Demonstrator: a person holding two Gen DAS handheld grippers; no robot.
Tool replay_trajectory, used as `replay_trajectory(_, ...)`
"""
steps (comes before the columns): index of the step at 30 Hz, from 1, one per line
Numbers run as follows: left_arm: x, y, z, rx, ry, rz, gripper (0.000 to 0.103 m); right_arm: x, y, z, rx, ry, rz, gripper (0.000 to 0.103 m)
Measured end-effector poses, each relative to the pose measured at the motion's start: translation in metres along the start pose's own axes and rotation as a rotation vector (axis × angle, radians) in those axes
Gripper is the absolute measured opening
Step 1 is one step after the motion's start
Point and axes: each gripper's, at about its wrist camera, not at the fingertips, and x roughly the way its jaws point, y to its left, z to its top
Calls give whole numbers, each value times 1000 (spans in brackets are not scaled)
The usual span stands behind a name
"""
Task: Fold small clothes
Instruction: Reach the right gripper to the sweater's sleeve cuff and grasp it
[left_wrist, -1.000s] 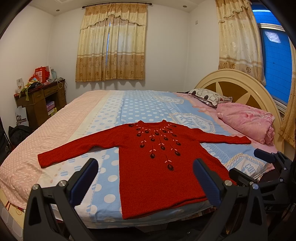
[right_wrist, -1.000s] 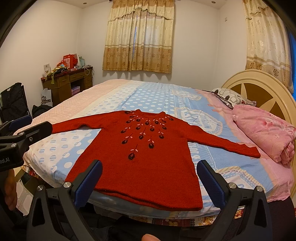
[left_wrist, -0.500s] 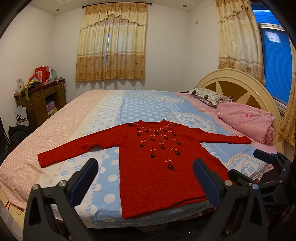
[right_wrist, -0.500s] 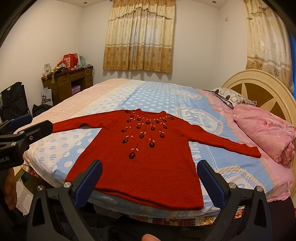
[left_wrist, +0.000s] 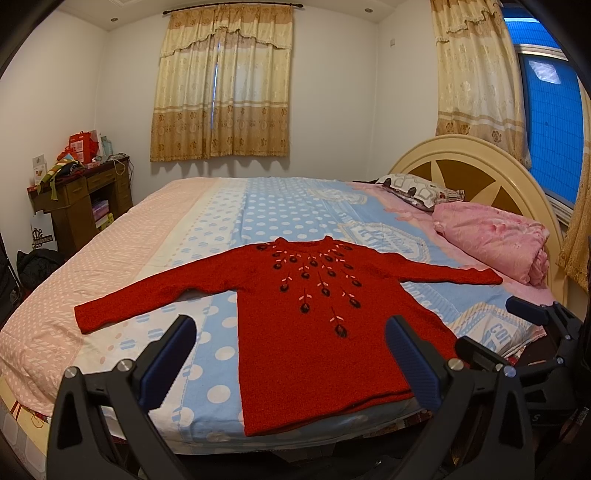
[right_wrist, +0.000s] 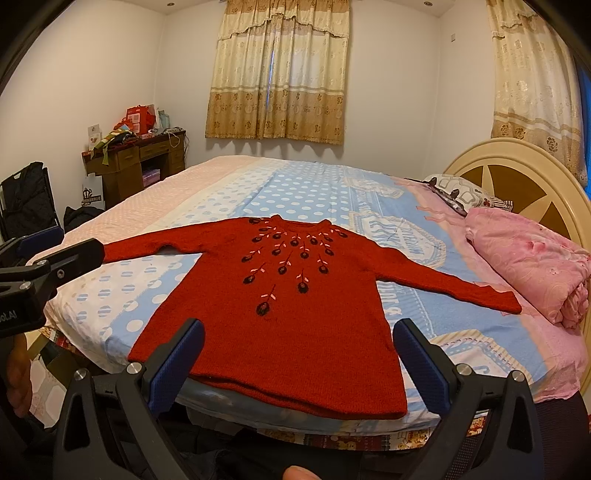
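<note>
Red sweater lies flat, face up, on the bed near its front edge. Neck points away toward the far wall, hem toward the cameras, hem just at the mattress edge. Body's long axis runs near-to-far; both sleeves are spread straight out to the sides, so widest span is L–R across the bed. Dark flower embroidery fans down from the collar. L sleeve cuff lies on the pink dotted part of the sheet, R cuff ends near the pink quilt.

Left gripper hovers short of the hem, jaws wide apart, nothing held; blue pads show. Right gripper same: jaws wide apart, empty, in front of the hem's R half. Neither touches the sweater.

Round about: patterned pillow beyond the quilt, by the headboard. Desk w/ clutter at far L wall, curtains behind. Nothing lies on the sweater or betw. it and the grippers.
</note>
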Motion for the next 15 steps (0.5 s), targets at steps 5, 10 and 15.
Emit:
replay_trajectory(5,9,3,-4,7,17,-16,103,7,-3,-4,3,11,32,102)
replay_trajectory(10,28,17,-5,-10,47,-47,103,28,-23,-8,35,38,96,102)
replay_trajectory(15,55,27,1,20,60,-9,103,64,-54,-8,74,87,66,102)
